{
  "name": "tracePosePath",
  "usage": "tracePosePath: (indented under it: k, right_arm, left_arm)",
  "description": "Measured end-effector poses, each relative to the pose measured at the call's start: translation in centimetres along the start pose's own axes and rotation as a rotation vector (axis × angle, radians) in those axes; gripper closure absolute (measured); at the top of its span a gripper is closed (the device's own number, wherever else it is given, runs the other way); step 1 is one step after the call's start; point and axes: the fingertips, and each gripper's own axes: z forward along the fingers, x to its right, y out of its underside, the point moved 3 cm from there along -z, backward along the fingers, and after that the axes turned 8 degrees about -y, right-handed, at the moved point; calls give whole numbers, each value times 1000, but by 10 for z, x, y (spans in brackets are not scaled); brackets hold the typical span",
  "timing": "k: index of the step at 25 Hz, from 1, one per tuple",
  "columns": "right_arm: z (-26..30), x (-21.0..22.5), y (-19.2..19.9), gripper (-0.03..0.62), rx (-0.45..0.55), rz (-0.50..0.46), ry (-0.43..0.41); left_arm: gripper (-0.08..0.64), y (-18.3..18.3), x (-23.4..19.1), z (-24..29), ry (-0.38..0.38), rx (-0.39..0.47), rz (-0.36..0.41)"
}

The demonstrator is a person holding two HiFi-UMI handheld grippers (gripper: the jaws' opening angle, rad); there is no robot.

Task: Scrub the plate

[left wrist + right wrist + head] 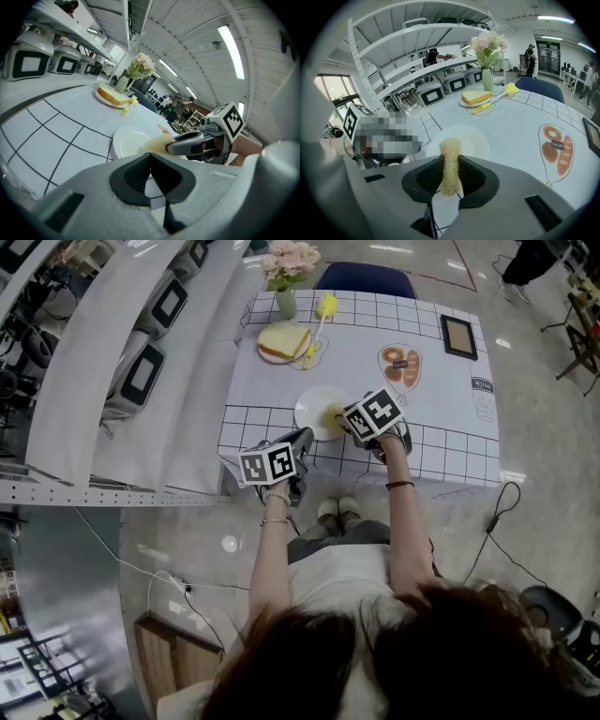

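A white plate [317, 409] lies on the gridded tablecloth near the table's front edge. My right gripper [345, 418] hovers at the plate's right rim, shut on a tan fibrous scrub pad [450, 161] that sticks out toward the plate [464, 140]. My left gripper [302, 439] sits just left of and in front of the plate, its jaws closed together with nothing between them. In the left gripper view the plate [130, 141] lies ahead, with the scrub pad [155, 146] over its right edge in the right gripper [176, 147].
At the back of the table [450, 390] are a slice of bread on a plate [284, 340], a yellow brush [324, 307], a vase of flowers [289, 268] and a small dark frame [458, 336]. White shelves [112, 352] with appliances stand to the left.
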Motion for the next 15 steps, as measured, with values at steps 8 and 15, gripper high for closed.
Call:
tracePosePath:
  k: [8, 15]
  right_arm:
    - [8, -12, 0, 512, -10, -11, -31]
    - [14, -20, -3, 512, -13, -17, -48]
  left_arm:
    - [549, 5, -4, -7, -13, 6, -12]
    - [549, 6, -7, -11, -20, 8, -22]
